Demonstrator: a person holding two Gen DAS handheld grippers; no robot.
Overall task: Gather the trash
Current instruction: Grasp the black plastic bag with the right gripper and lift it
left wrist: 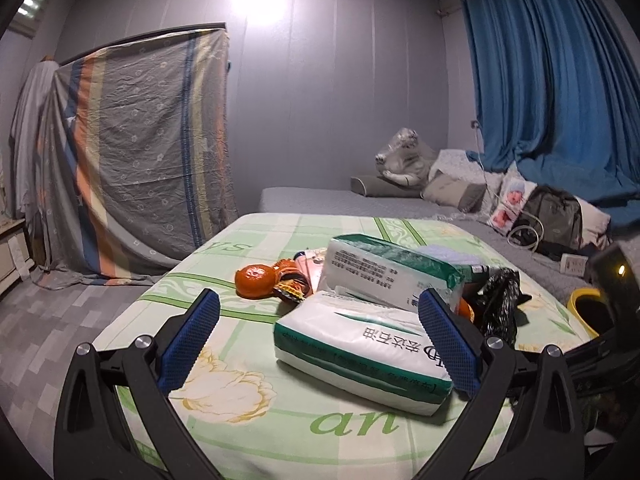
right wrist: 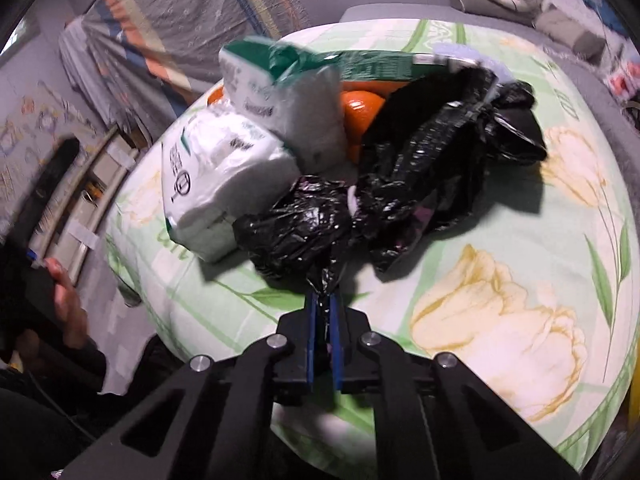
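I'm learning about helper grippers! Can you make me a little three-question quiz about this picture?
1. True or false: the right gripper is pinching the black plastic bag.
2. Are the left gripper's jaws open or shut?
3. What lies nearest the left gripper: A) orange fruit B) tissue pack C) blue curtain?

Key: 1 true; 2 open; 3 B.

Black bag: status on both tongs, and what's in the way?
Right tongs shut on a twist of the black bag. Left tongs open, empty, low over the table. Tissue packs and an orange crowd the bag.
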